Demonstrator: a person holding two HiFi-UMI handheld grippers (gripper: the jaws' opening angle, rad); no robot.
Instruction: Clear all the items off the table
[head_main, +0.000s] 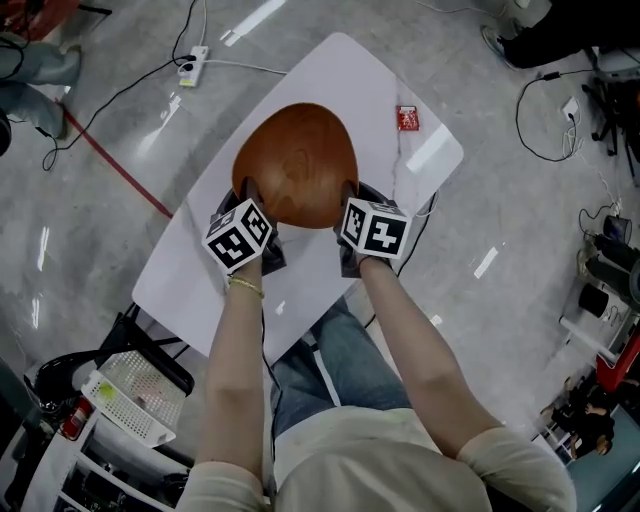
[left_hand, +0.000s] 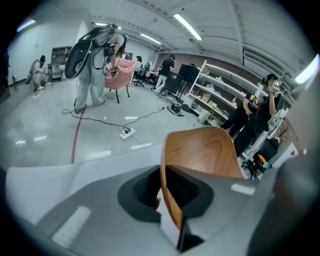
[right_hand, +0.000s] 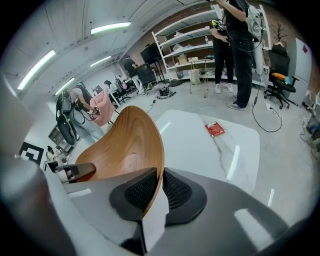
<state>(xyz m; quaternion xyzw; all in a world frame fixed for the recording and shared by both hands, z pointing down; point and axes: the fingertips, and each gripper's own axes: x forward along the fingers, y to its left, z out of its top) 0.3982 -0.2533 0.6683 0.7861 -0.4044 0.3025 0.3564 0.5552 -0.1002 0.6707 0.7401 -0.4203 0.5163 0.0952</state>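
Observation:
A large oval wooden bowl (head_main: 297, 163) hangs above the white table (head_main: 200, 270), gripped at its near rim from both sides. My left gripper (head_main: 248, 198) is shut on the rim at the bowl's left, and in the left gripper view the thin wooden edge (left_hand: 170, 200) stands clamped between the dark pads. My right gripper (head_main: 348, 203) is shut on the rim at the bowl's right; the right gripper view has the rim (right_hand: 157, 187) pinched between its pads. A small red packet (head_main: 407, 118) lies on the table beyond the bowl, also visible as the red packet (right_hand: 216, 129).
A white perforated basket (head_main: 135, 395) sits on a cart at the lower left, off the table. A power strip (head_main: 192, 62) and cables lie on the floor past the table's far edge. People and shelving stand in the background of both gripper views.

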